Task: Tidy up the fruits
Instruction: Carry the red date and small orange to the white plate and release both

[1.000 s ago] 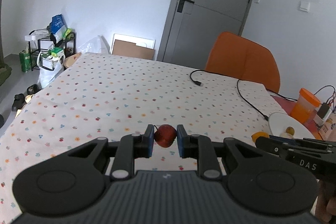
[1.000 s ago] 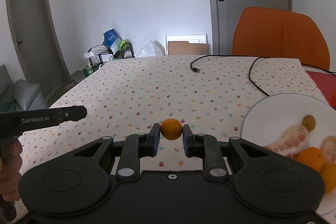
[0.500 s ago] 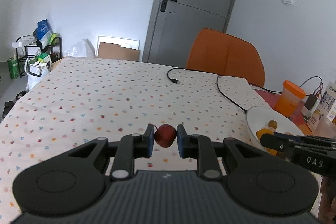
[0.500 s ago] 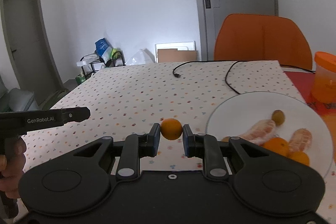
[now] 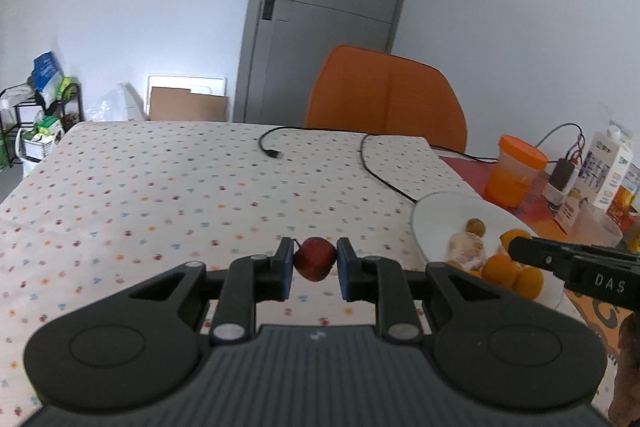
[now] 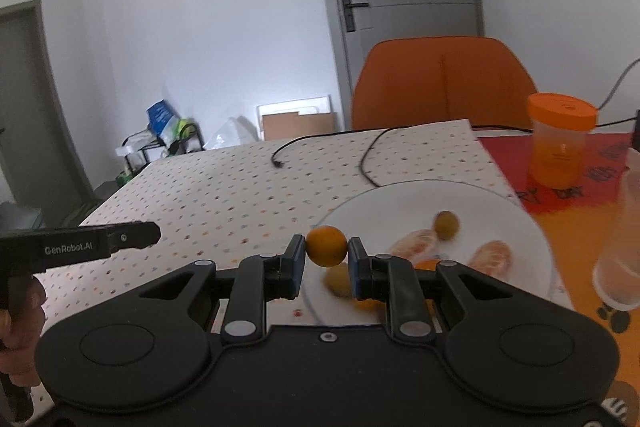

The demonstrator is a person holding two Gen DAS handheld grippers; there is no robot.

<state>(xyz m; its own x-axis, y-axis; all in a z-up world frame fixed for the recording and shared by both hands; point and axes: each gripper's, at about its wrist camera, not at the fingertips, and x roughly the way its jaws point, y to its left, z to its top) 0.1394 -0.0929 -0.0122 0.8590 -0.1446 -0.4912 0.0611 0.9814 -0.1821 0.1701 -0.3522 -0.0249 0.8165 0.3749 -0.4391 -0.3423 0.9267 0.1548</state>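
Observation:
My left gripper is shut on a small dark red fruit, held above the dotted tablecloth. My right gripper is shut on a small orange fruit, held over the left rim of the white plate. That plate carries peeled citrus pieces, several small oranges and a small olive-green fruit. The right gripper's body shows at the right edge of the left wrist view. The left gripper's body and a hand show at the left of the right wrist view.
A black cable lies across the far part of the table. An orange-lidded jar and a clear plastic cup stand right of the plate; cartons are further right. An orange chair stands behind the table.
Both grippers have swung to the right, each keeping its fruit. The plate has come further into both views and now lies right under the right gripper's fruit.

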